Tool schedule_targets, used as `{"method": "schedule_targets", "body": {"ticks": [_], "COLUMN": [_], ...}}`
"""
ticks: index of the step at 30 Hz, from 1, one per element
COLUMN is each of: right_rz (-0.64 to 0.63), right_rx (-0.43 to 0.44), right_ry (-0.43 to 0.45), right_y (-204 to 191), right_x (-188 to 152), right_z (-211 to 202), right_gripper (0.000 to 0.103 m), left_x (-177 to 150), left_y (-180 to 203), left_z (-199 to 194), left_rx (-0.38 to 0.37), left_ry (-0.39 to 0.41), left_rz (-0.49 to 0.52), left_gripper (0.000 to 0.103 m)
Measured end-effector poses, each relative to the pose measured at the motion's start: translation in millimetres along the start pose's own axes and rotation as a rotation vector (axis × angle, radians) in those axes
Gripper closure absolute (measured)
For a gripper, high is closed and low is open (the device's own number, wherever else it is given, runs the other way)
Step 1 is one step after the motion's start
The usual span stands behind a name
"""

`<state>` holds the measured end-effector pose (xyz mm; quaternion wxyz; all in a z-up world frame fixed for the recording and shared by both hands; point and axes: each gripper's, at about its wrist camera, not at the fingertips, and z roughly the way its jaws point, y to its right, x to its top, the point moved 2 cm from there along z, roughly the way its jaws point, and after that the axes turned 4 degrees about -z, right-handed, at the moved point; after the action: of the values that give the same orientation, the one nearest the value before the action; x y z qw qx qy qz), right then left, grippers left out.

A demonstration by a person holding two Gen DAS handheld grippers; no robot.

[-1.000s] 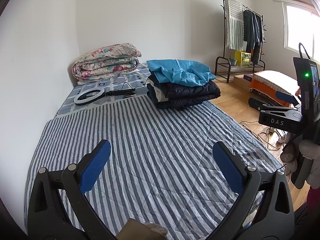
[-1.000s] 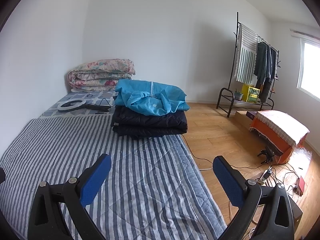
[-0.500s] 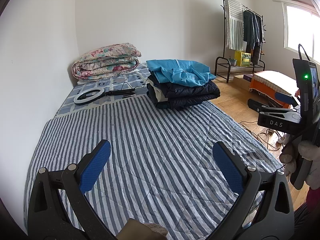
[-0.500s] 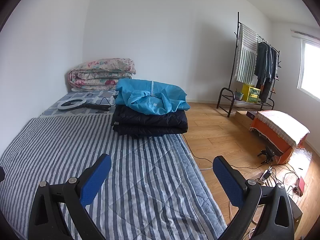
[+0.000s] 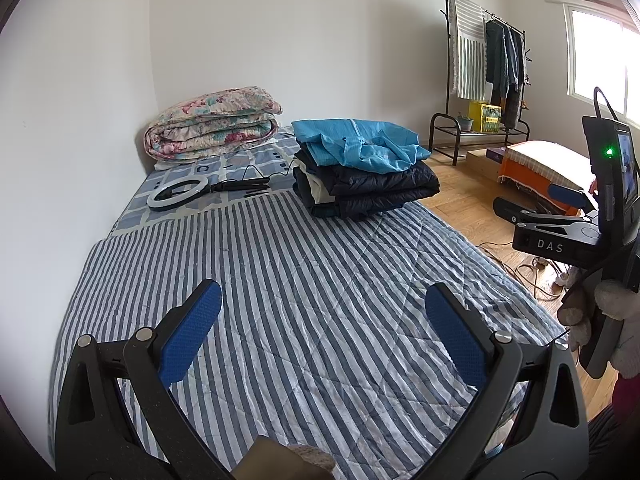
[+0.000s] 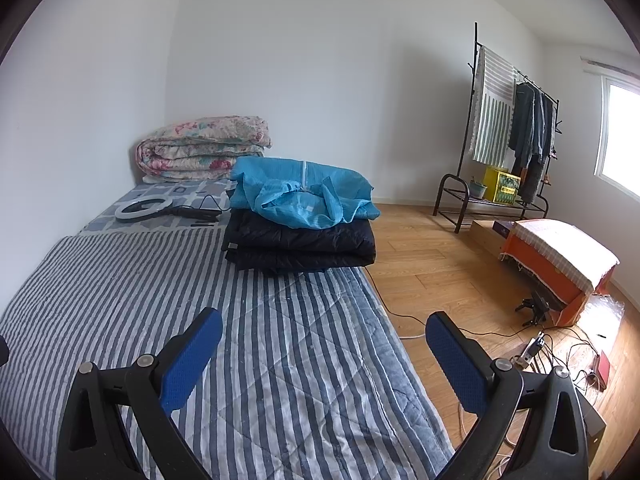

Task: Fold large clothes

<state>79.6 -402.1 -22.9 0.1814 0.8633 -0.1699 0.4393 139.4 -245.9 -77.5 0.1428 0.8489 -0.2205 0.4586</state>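
Both the left gripper [image 5: 322, 336] and right gripper [image 6: 324, 356] hang spread and empty over the striped quilt [image 5: 320, 280], the blue jacket [image 6: 300, 196] atop the folded pile ahead, nearer the right.

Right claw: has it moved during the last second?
Yes, slightly. In the left wrist view the right claw has slid leftward, now covering more of the orange bench behind it.

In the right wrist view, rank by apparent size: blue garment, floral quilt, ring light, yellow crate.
1. blue garment
2. floral quilt, though it lies farther back, so this is unsure
3. ring light
4. yellow crate, far off
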Motion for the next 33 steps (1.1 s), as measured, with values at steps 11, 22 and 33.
{"method": "schedule_targets", "body": {"ticks": [11, 22, 33], "right_rz": [-0.002, -0.004, -0.008], "right_rx": [-0.003, 0.001, 0.001], "right_ry": [-0.001, -0.001, -0.001], "right_y": [-2, -1, -1], "right_x": [0, -1, -2], "right_z": [-1, 2, 3], "right_gripper": [0.000, 0.000, 0.000], "left_x": [-2, -8, -10], "left_y": [0, -1, -1], "left_z": [-2, -1, -3], "left_rx": [0.023, 0.030, 0.035], "left_ry": [0.011, 0.006, 0.013], "left_rz": [0.008, 0.006, 0.012], "left_gripper": [0.000, 0.000, 0.000]}}
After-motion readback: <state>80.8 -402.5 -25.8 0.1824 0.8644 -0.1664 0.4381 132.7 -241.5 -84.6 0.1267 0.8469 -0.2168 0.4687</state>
